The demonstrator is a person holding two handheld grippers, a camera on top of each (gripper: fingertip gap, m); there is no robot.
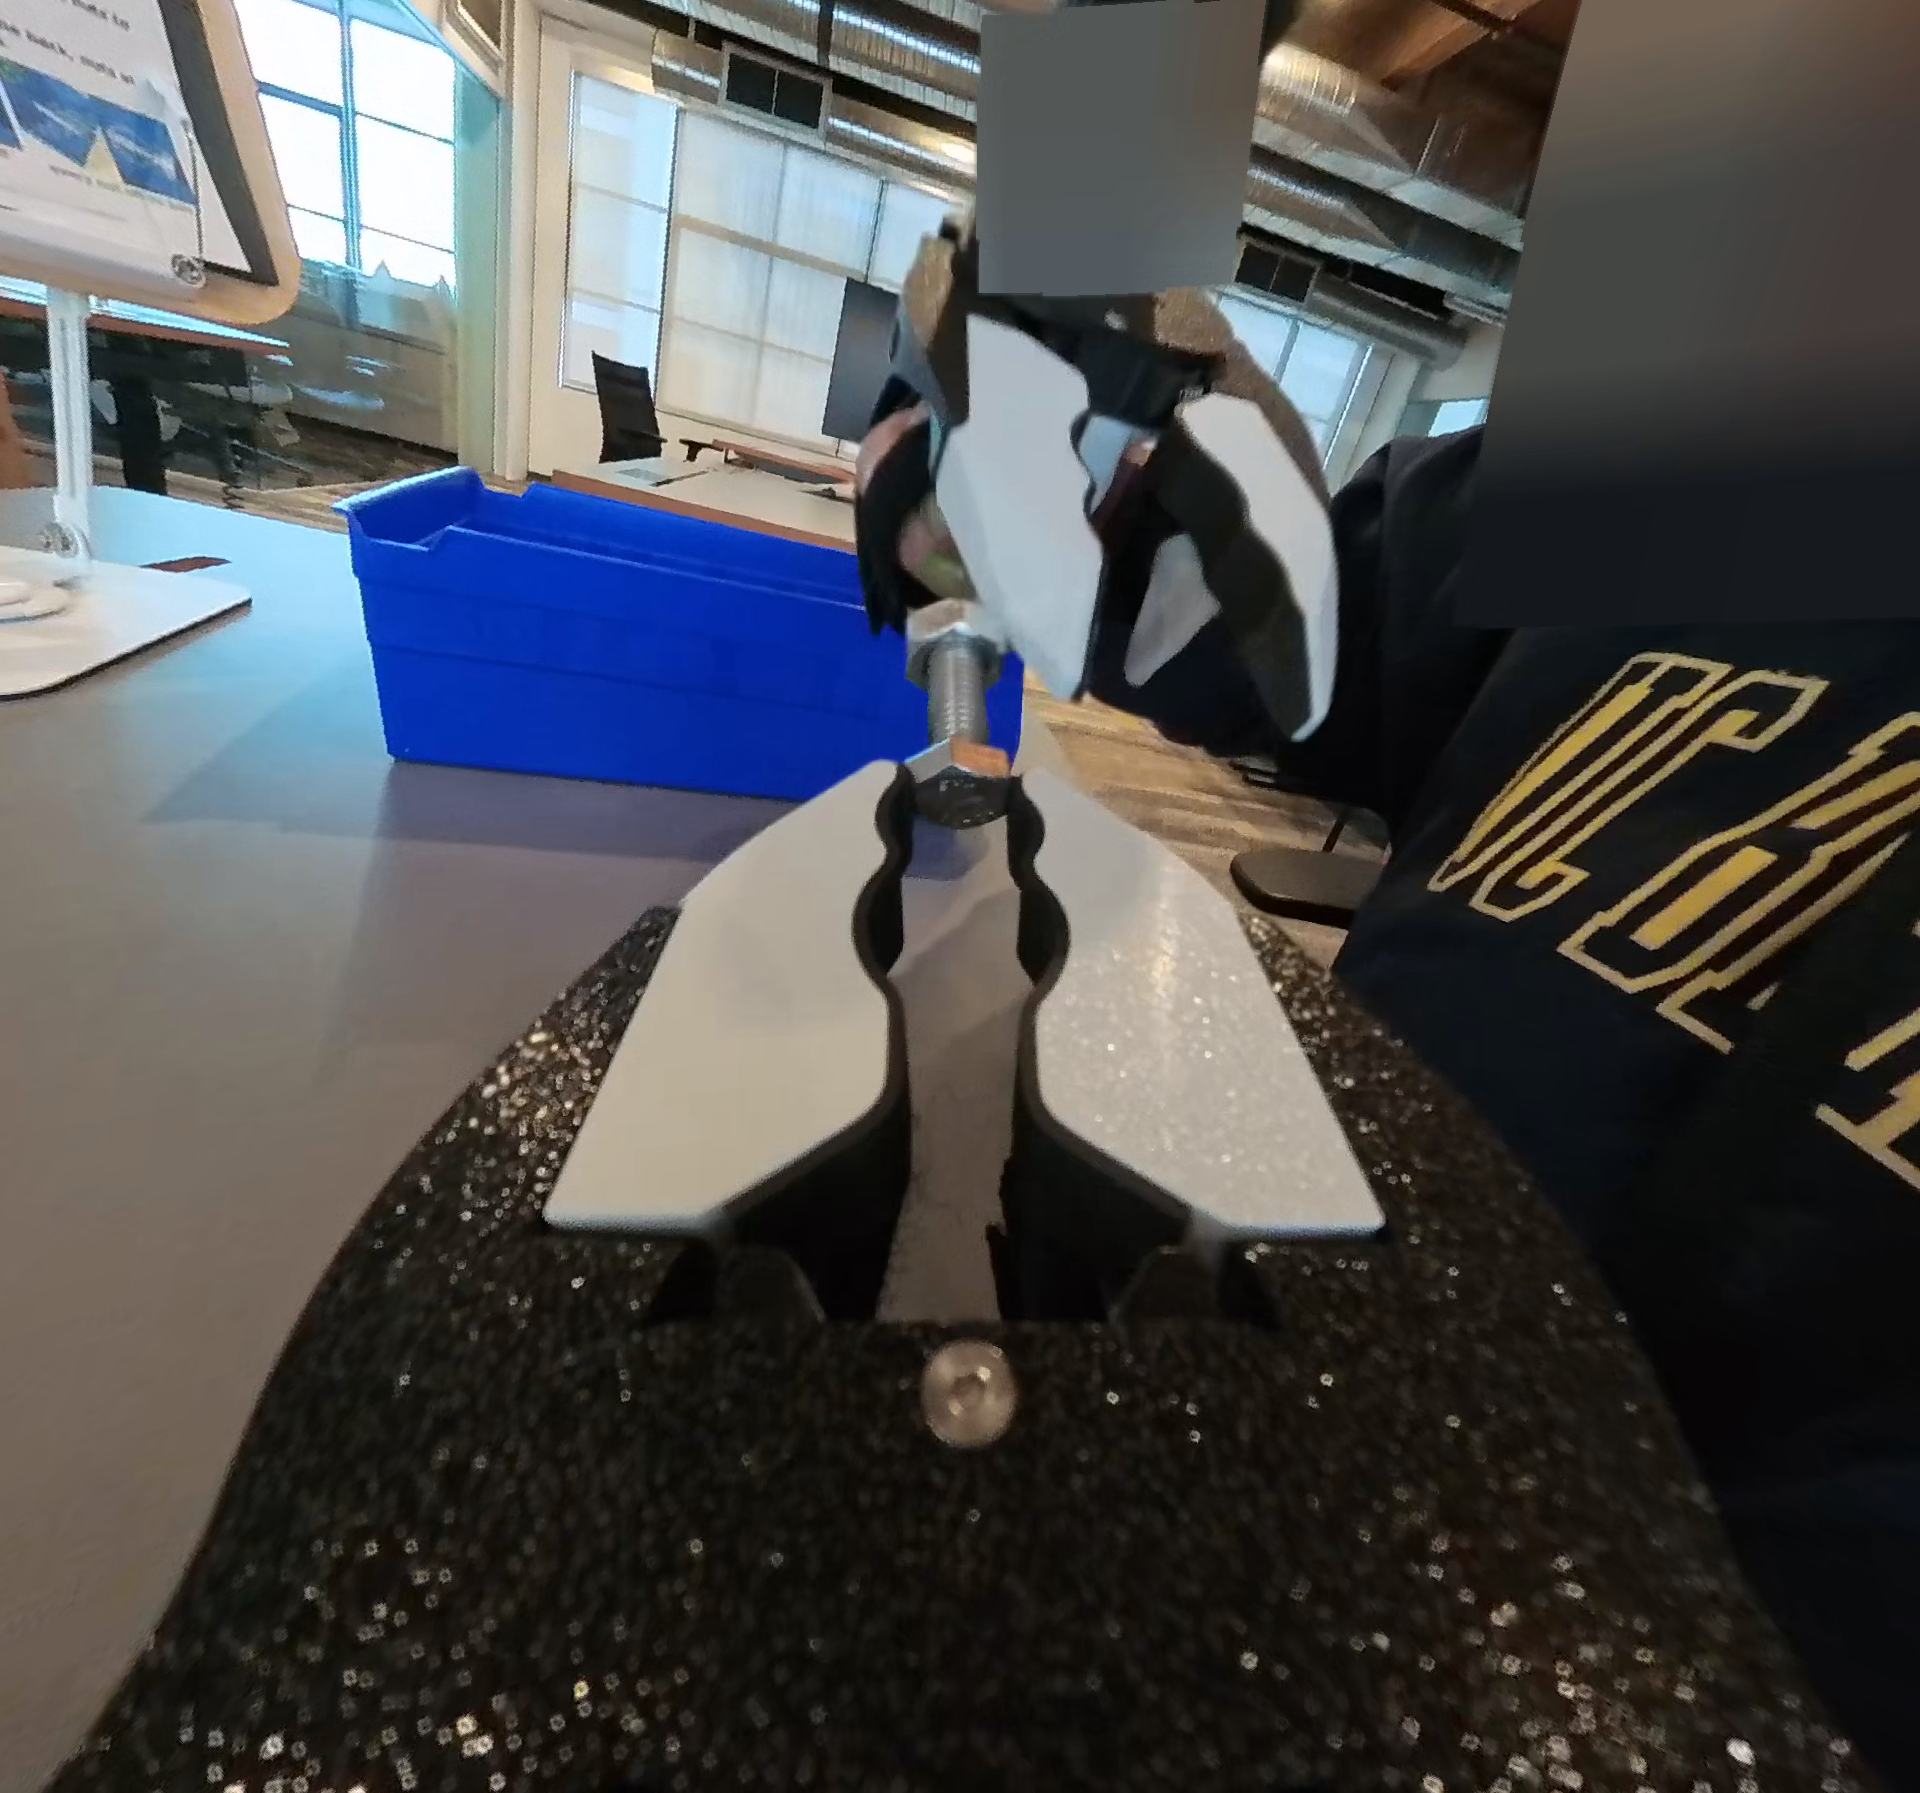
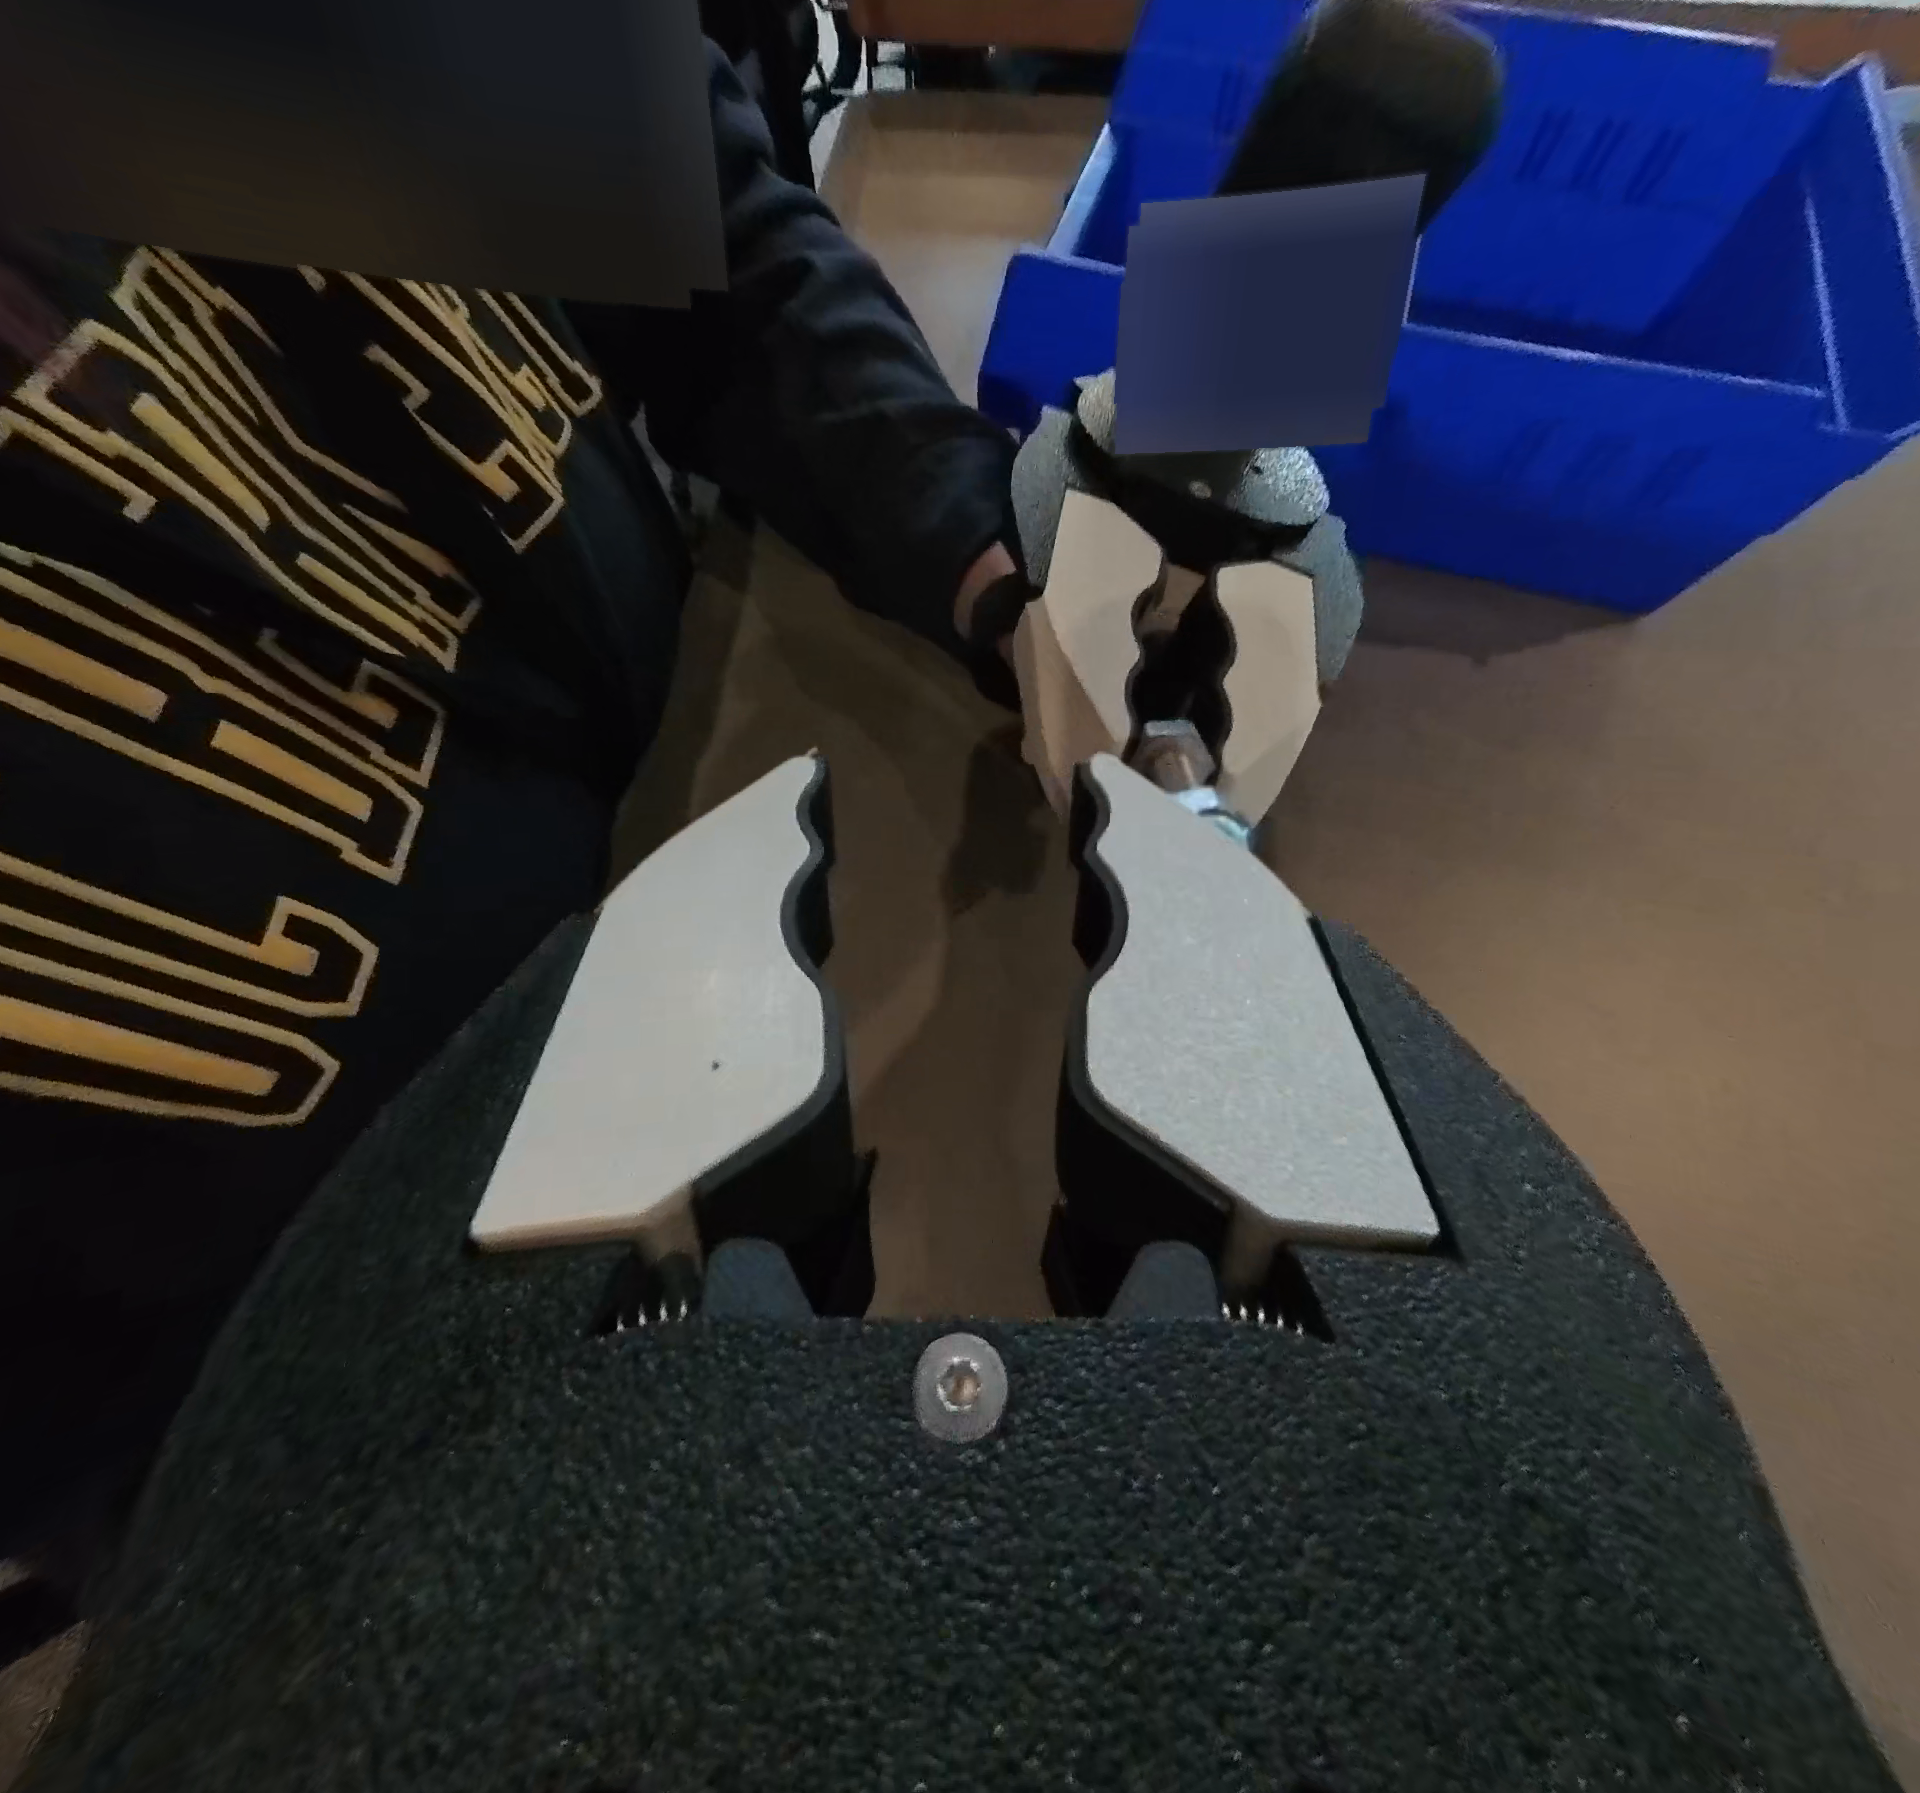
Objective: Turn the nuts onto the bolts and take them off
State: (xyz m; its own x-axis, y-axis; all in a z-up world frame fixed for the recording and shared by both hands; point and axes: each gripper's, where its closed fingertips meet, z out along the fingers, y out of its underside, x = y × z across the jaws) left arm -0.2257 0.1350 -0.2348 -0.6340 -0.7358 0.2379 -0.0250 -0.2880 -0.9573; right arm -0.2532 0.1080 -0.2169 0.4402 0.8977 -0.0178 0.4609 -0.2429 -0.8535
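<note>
Silver threaded steel bolt (image 1: 954, 694) is held in mid-air above the grey desk (image 1: 208, 912), hex head down, shank rising toward the silver hex nut (image 1: 951, 639) near its top end. Left tongs (image 1: 956, 793) are clamped on the bolt head: tips pinch the hex flats, probably so the bolt can't spin while the nut is turned. Right tongs (image 2: 951, 787) stand apart, holding nothing; in right wrist view the bolt lies just beside the right finger's tip, outside the gap. In left wrist view the right tongs hang above the bolt, one finger over the nut, w/ contact not clear. Judgement: they are between grips on the nut; whether it goes on or off cannot be told.

Room: bolt is well above the desk, so free swing all round it. Blue plastic bin (image 1: 623, 621) sits beyond the bolt, apart from it. Person's dark sweatshirt (image 1: 1662, 912) is close to the bolt on the right. White stand base (image 1: 104, 621) is far left of the bolt.
</note>
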